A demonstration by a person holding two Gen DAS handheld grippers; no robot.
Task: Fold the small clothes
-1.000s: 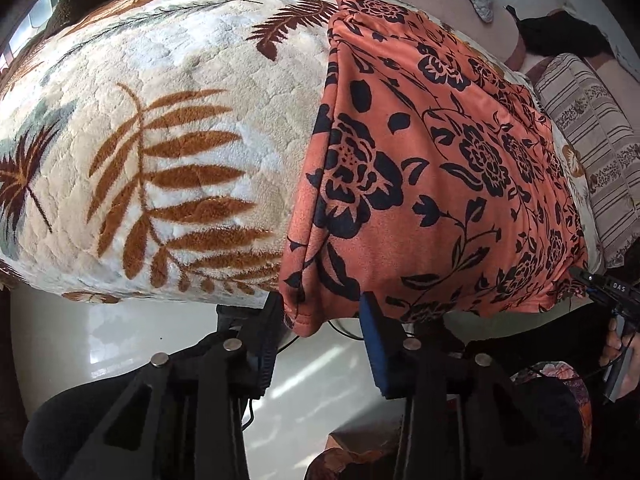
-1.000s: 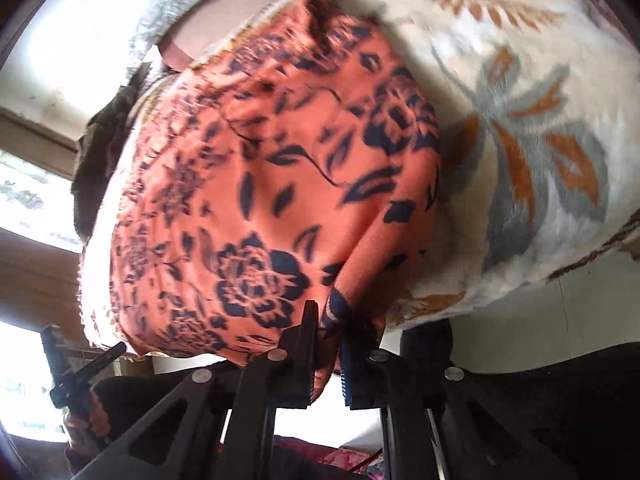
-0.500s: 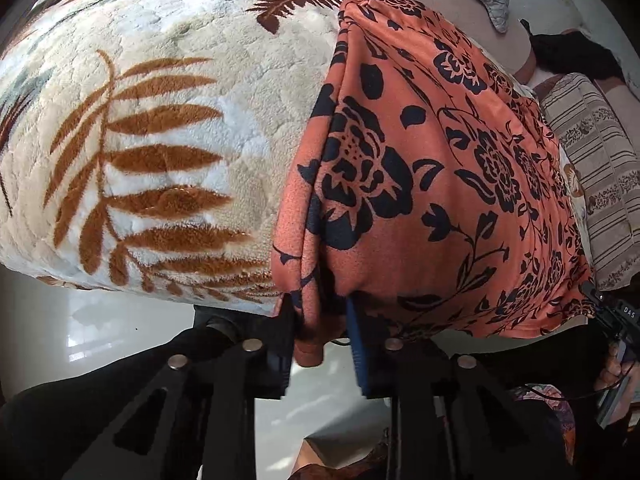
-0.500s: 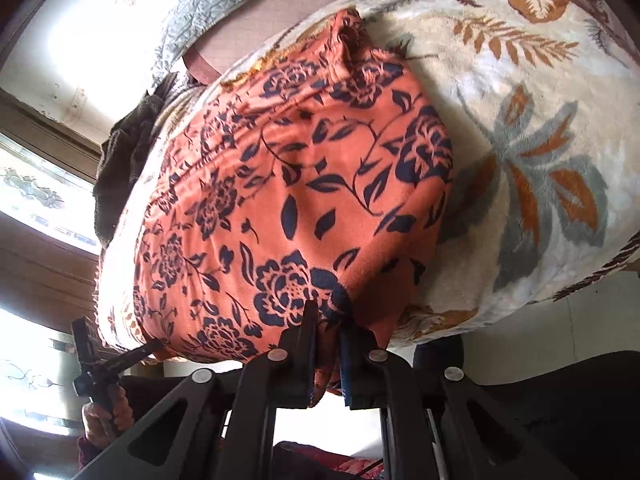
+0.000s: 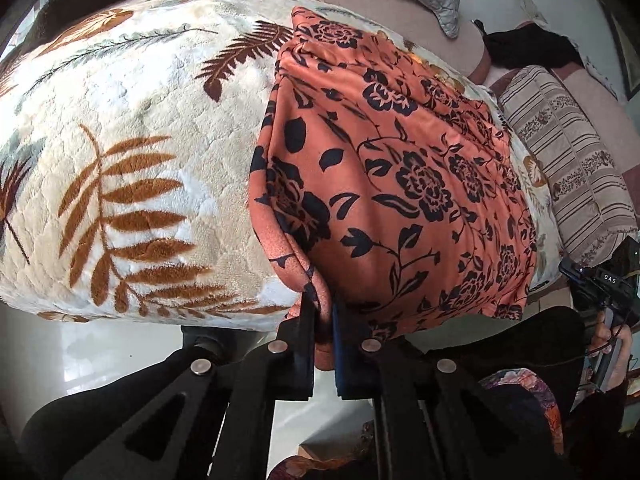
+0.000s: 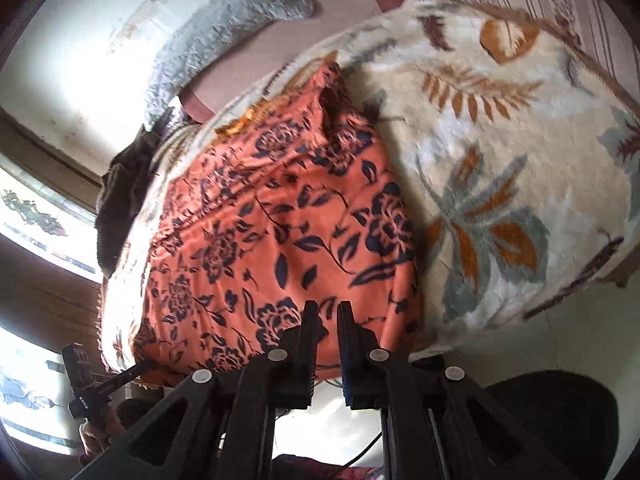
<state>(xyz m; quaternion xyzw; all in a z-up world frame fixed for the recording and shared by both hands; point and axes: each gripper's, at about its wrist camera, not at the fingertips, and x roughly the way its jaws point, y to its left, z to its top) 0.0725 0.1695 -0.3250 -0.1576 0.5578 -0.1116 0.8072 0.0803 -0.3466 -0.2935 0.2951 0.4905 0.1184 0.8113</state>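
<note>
Orange garment with black floral print (image 5: 400, 184) spread over cream leaf-patterned fleece blanket (image 5: 132, 168), overhanging its near edge, left gripper (image 5: 325, 322) pinching near-left corner, right gripper (image 6: 327, 322) at near-right hem, fingers slightly parted, grip indeterminate

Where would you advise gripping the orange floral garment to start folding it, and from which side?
Grip the orange floral garment at its two near corners, coming in from the bed's front edge: the hem overhangs the leaf-print blanket there, so fingers slip around it. The left gripper already pinches one corner.
</note>
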